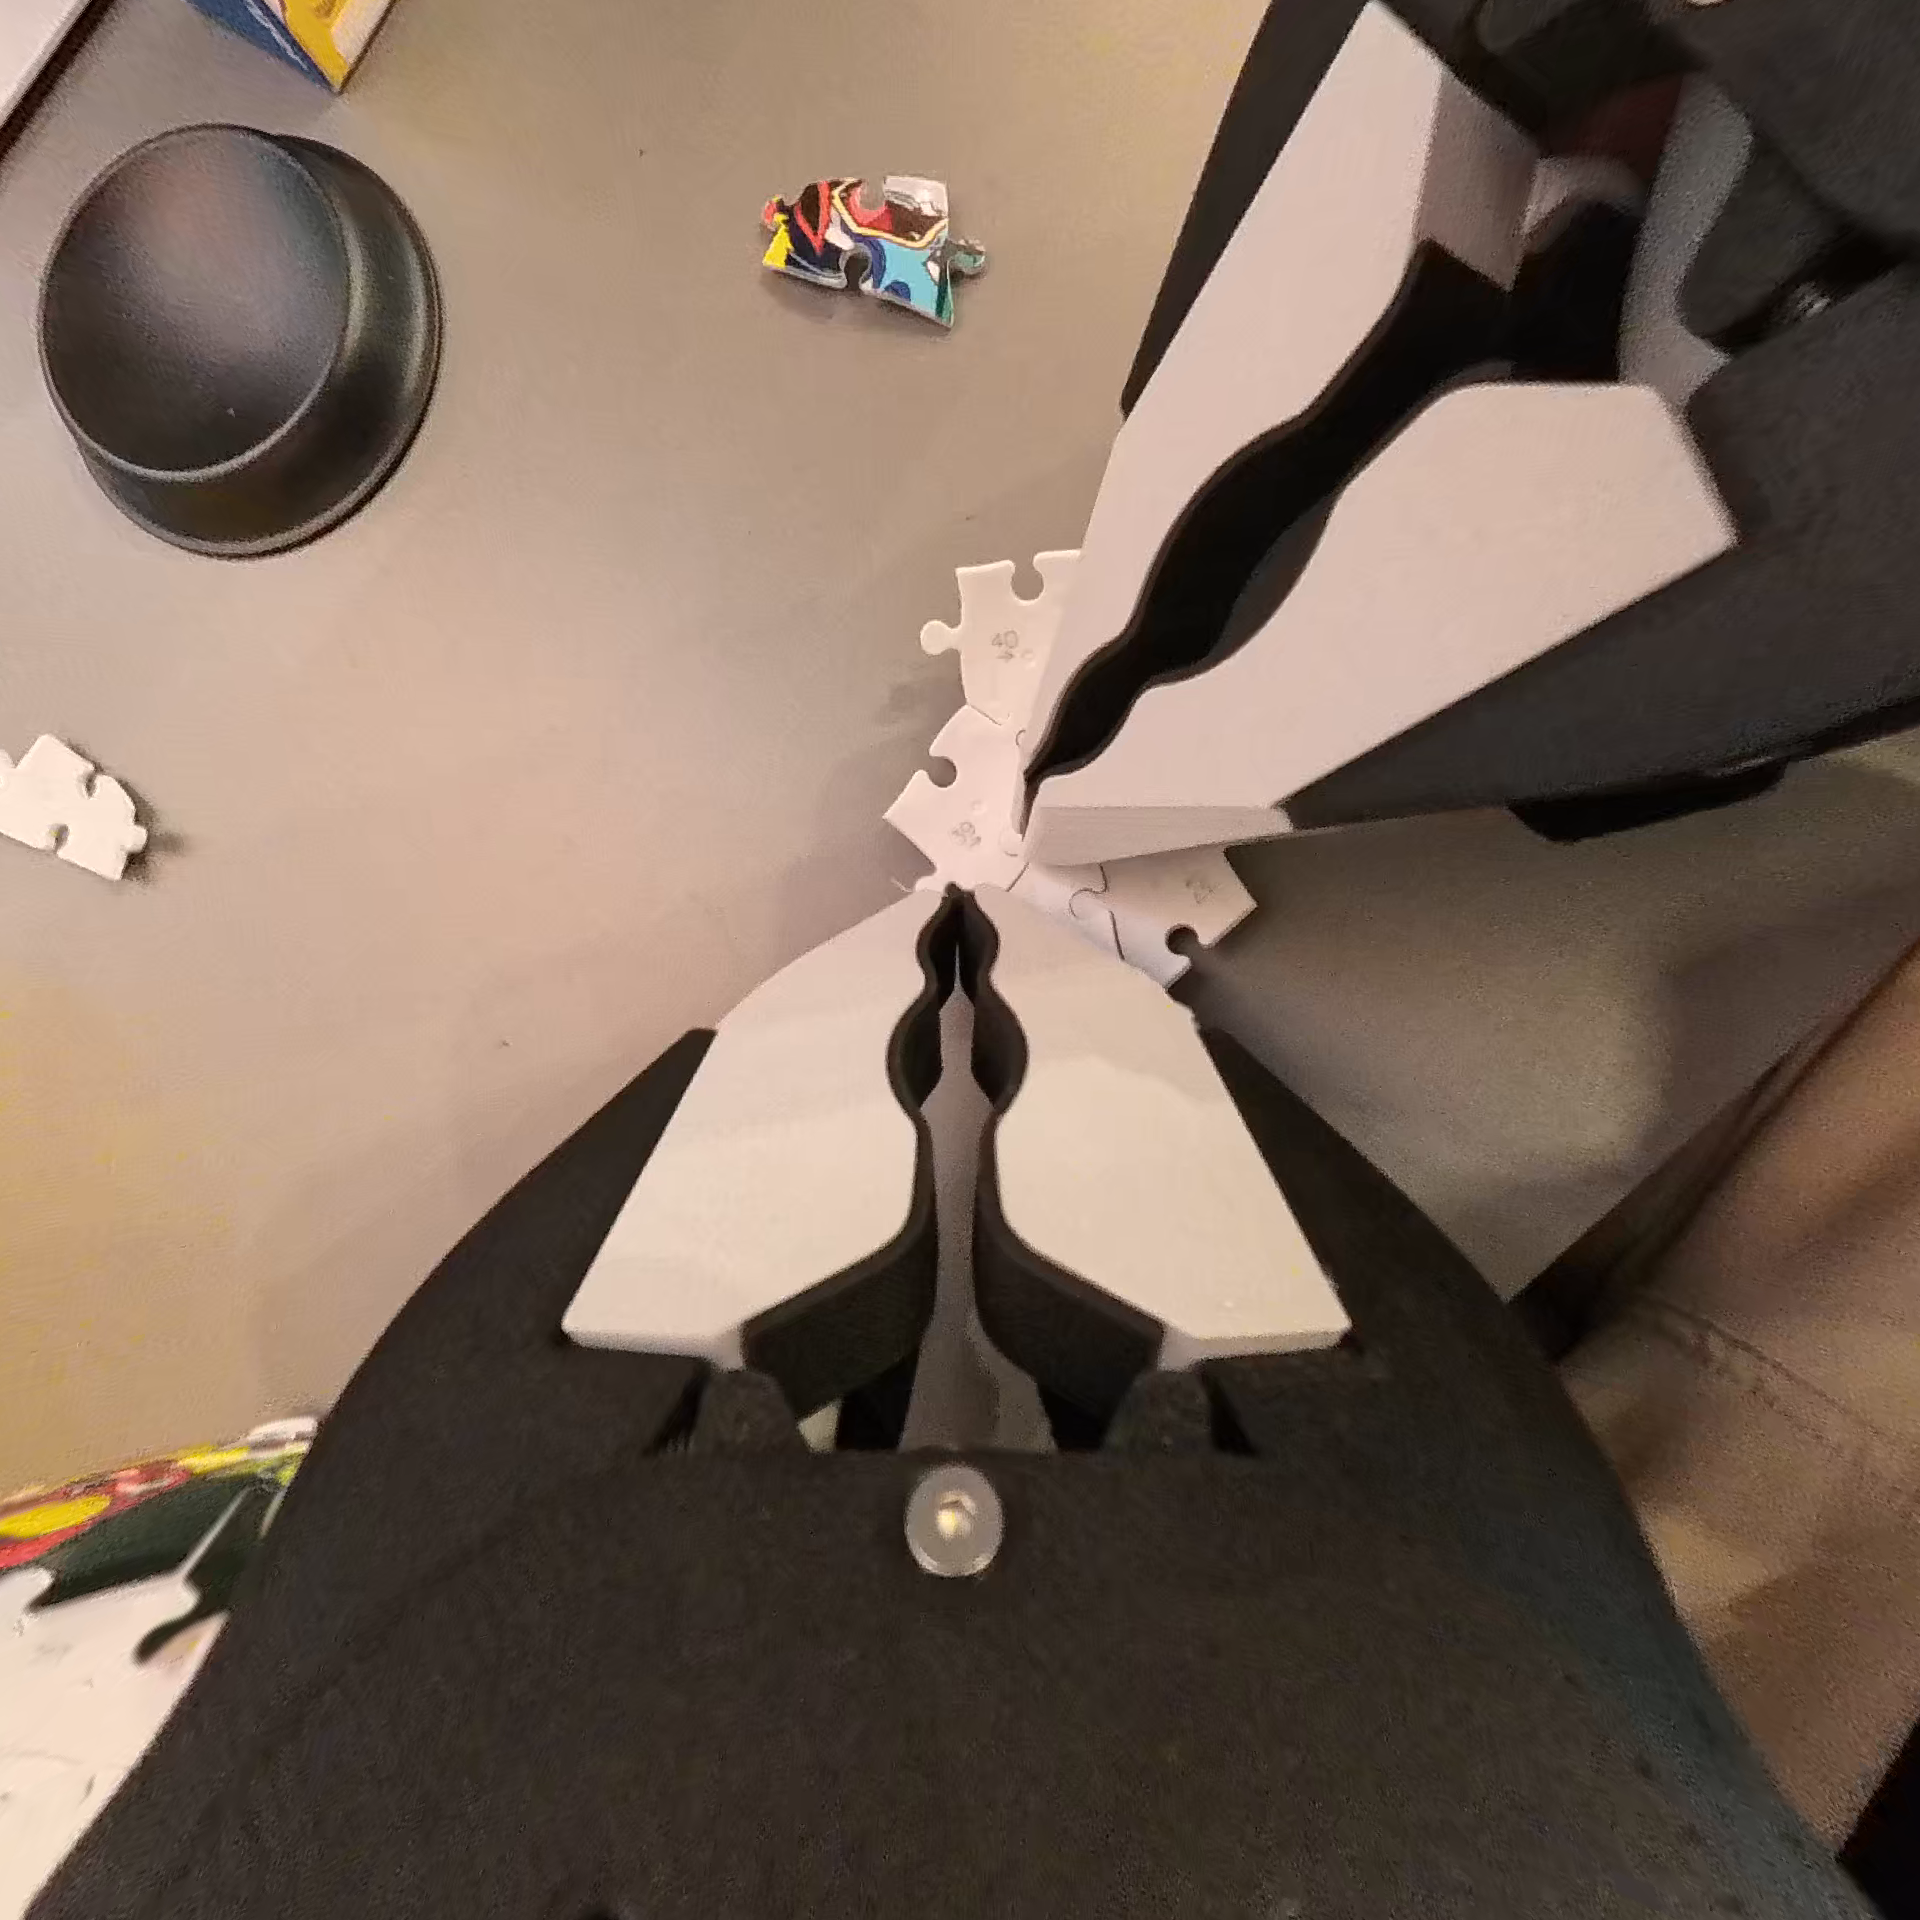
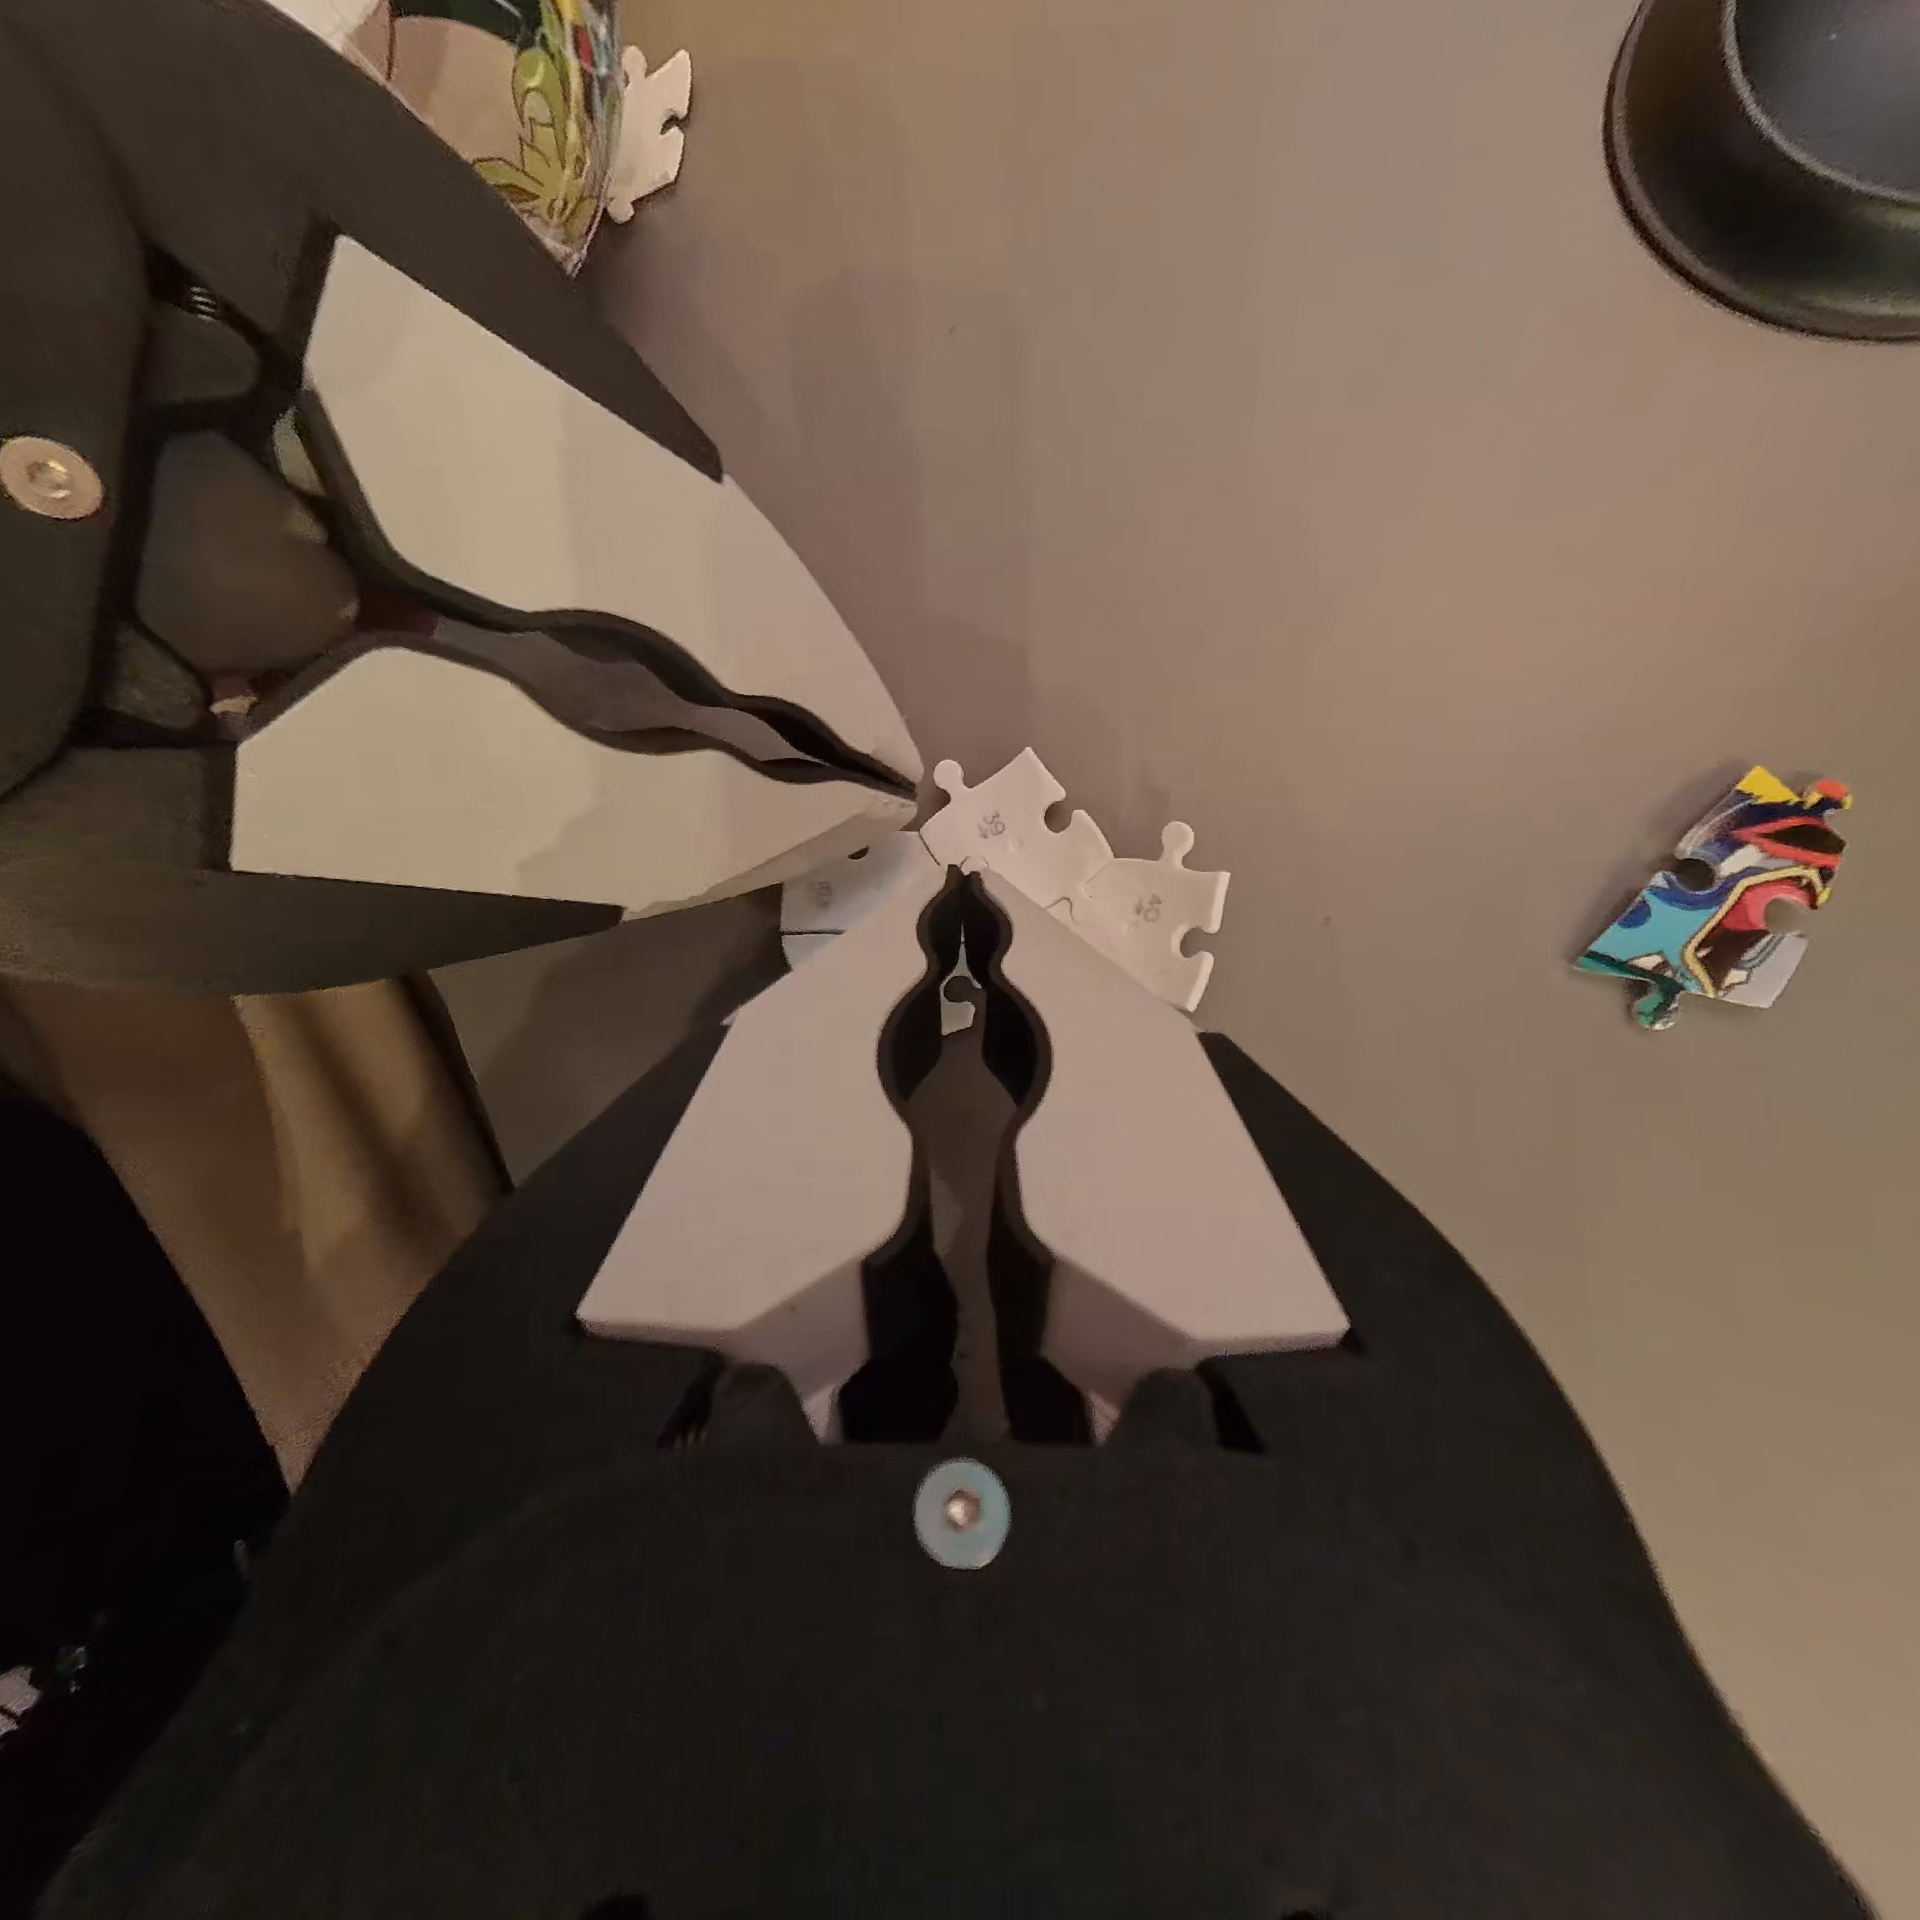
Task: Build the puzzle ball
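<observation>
A short curved strip of joined puzzle pieces (image 1: 961, 800), white numbered backs facing me, hangs above the grey table (image 1: 623, 675). My left gripper (image 1: 956, 906) is shut on the strip's near edge. My right gripper (image 1: 1029, 821) comes in from the upper right and is shut on the same strip. In the right wrist view the strip (image 2: 1039, 836) fans out past my right gripper (image 2: 961, 881), and a bit of white piece shows between its jaws. The left gripper (image 2: 912, 795) enters from the upper left and meets the strip's end.
A joined pair of colourful pieces (image 1: 873, 244) (image 2: 1725, 894) lies on the table. A black dome-shaped stand (image 1: 234, 343) (image 2: 1787, 156) sits beyond. A loose white piece (image 1: 73, 821) lies at left. A partly built colourful ball section (image 1: 125, 1507) (image 2: 540, 114) is nearby. A box corner (image 1: 301, 31) shows at top. Left and right tips are no more than a few centimetres apart.
</observation>
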Demonstrator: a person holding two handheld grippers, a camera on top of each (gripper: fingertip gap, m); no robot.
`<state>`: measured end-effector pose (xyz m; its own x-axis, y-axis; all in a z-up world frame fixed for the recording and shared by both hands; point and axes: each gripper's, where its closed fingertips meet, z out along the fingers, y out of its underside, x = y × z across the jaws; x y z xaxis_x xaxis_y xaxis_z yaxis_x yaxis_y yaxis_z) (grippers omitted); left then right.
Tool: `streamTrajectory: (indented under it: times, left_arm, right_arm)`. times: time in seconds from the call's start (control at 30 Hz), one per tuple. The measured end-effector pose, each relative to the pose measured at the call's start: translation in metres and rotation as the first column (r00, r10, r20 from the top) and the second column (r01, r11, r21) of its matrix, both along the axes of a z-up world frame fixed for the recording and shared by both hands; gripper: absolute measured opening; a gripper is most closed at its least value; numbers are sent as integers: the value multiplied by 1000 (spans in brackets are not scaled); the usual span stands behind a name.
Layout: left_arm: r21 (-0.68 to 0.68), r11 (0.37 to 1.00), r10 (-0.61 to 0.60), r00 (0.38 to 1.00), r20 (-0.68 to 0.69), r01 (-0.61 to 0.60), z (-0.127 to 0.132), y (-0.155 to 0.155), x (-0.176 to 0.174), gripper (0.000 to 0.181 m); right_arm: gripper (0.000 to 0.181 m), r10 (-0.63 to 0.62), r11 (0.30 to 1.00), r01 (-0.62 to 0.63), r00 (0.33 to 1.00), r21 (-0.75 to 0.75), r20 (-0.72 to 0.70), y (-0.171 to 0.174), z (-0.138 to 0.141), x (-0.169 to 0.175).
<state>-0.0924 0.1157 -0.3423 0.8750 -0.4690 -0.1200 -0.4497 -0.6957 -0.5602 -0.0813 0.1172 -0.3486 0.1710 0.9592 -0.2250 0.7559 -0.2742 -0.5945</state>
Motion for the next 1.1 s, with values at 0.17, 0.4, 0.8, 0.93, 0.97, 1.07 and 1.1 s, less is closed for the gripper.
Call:
streamTrajectory:
  times: [0.17, 0.4, 0.8, 0.93, 0.97, 1.07, 1.1]
  left_arm:
    - [17, 1000, 11, 1000, 0, -11, 2, 2, -1, 0]
    - [31, 999, 19, 1000, -1, -19, 1, 6, 1, 0]
    - [12, 1000, -7, 1000, -3, 7, -5, 8, 4, 0]
    - [-4, 1000, -16, 1000, 9, 16, -7, 7, 6, 0]
    - [-3, 1000, -16, 1000, 2, 16, -7, 8, 6, 0]
    - [-12, 1000, -9, 1000, 29, 9, -8, 8, 6, 0]
    - [-15, 1000, -11, 999, 32, 12, -8, 7, 6, 0]
  right_arm:
    - [0, -22, 1000, 21, 999, -22, -49, 4, 9, 2]
    - [0, -25, 1000, 24, 998, -3, -57, 9, 13, 5]
    - [0, 54, 991, -62, 996, 120, 72, 2, -1, 4]
    - [0, 73, 992, -80, 994, 96, 76, 1, -1, 4]
    - [0, 71, 995, -76, 995, 67, 64, -1, -1, 3]
    - [0, 47, 999, -48, 999, 2, 26, -1, 0, 2]
    - [0, 32, 999, -31, 999, -22, 16, -1, 1, 2]
